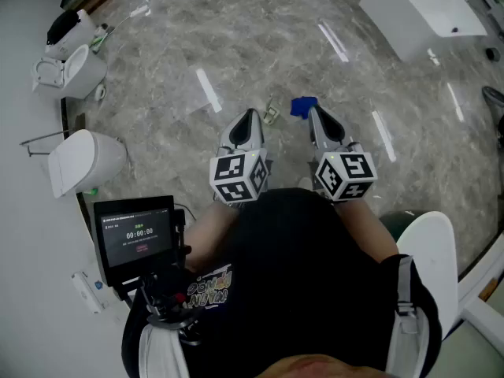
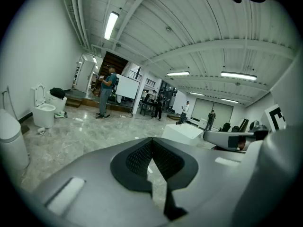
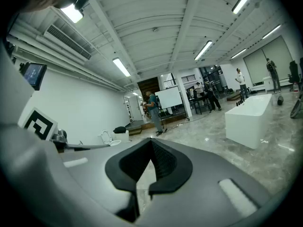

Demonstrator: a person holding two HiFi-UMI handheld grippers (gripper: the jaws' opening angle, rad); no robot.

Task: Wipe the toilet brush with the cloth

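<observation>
Over marble floor [image 1: 236, 46]: left gripper [image 1: 250, 118], right gripper [image 1: 315, 115] fingers [image 2: 137, 157] together, empty; monitor [image 1: 138, 239] reads, seemingly, 00:00:00.

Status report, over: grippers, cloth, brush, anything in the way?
Left gripper shut, empty. Right gripper shut, empty. Blue cloth on floor past right gripper's tip, not gripped. Toilet brush not made out.

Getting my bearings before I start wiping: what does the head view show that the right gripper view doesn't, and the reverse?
Head view only: a blue item, maybe the cloth, lying at the tip of the right gripper, and a small object beside it. Right gripper view only: people and a whiteboard far across the room. Both: the white tub, a toilet, and that gripper, jaws together with nothing between them.
</observation>
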